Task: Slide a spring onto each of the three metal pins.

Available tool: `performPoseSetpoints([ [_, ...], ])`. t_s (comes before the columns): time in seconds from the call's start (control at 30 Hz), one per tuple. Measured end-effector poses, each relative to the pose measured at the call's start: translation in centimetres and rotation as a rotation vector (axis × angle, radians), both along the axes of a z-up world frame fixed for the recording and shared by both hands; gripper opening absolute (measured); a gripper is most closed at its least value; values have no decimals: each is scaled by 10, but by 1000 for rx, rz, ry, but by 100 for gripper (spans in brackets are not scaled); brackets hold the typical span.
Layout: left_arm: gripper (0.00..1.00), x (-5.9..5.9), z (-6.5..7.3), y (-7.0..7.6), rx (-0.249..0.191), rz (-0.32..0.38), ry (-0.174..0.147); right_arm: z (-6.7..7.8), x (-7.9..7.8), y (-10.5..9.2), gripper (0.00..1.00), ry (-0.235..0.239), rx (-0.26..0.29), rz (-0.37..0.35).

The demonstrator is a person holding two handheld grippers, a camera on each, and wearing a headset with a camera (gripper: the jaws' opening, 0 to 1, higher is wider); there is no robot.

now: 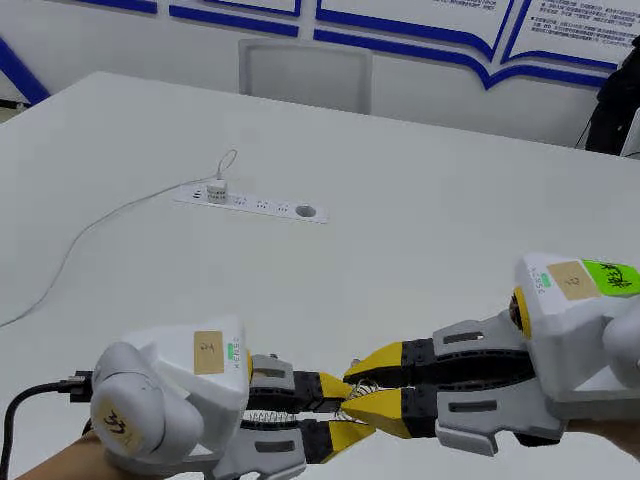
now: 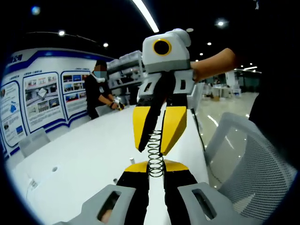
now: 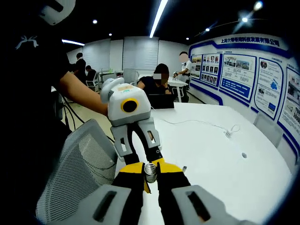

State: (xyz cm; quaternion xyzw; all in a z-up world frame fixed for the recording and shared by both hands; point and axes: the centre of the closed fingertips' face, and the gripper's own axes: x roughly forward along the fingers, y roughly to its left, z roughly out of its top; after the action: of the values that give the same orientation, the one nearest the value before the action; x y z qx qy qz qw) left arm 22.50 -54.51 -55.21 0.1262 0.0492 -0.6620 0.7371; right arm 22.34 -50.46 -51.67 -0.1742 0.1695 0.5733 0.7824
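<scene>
Tan labels (image 1: 208, 352) sit on both housings, each with one handwritten mark (too scrawled to read), and the right one also has a green sticker (image 1: 610, 277). The wall boards (image 3: 243, 65) carry Chinese headings, too small to read. The left gripper (image 2: 157, 165) and right gripper (image 3: 150, 169) lie level, nose to nose, over the tabletop's (image 1: 400, 180) near edge. The spring (image 2: 155, 152) bridges them in the air, with both sets of fingers pinched narrow on its ends. A power strip (image 1: 250, 202) lies toward the far edge.
</scene>
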Motion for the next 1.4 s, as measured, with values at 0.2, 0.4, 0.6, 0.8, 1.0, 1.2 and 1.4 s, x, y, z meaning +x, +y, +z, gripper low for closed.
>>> performPoseSetpoints([
  [0.2,10,-1,-3,1,16,5,2,-2,1,2,10,17,4,-19],
  [0.4,11,5,-2,2,16,48,-10,-2,6,0,10,29,12,-62],
  [0.6,17,15,0,4,4,89,8,3,11,-5,10,30,29,-99],
  [0.8,37,32,0,18,-15,185,16,5,17,-10,10,21,29,-132],
  [1.0,56,47,0,35,-33,287,31,6,27,-23,10,20,24,-179],
  [1.2,79,65,0,55,-50,398,22,8,42,-43,10,3,13,-240],
  [1.4,83,70,0,66,-75,436,47,11,59,-64,11,2,22,-317],
])
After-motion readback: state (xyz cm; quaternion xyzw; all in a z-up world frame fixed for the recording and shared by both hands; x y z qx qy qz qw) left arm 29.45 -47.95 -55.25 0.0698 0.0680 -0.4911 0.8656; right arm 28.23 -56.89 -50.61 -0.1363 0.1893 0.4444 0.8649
